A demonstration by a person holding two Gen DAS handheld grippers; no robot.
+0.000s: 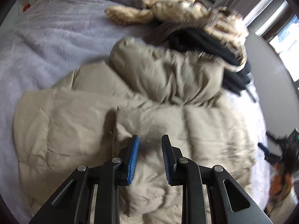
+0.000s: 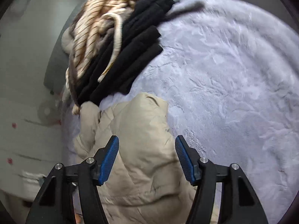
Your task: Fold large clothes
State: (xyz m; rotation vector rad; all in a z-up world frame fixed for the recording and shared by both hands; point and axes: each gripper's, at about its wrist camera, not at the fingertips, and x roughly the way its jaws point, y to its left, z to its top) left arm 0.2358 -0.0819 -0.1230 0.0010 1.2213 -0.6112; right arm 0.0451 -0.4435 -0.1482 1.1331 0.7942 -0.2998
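Note:
A beige puffer jacket (image 1: 74,121) lies spread on a lavender fleece blanket (image 1: 46,43), with its puffy upper part bunched up toward the far side. My left gripper (image 1: 150,141) hovers over the jacket's middle. Its blue pads stand a narrow gap apart, and only the fabric below shows between them. In the right wrist view, a bulging end of the jacket (image 2: 138,123) runs under my right gripper (image 2: 147,141). That gripper is wide open above the jacket and pinches nothing.
A heap of other clothes lies beyond the jacket: a cream striped garment (image 2: 93,29) over a black ribbed one (image 2: 134,43). The blanket (image 2: 233,74) stretches to the right. The bed edge and floor (image 2: 28,74) lie on the left. A window (image 1: 284,41) is at the far right.

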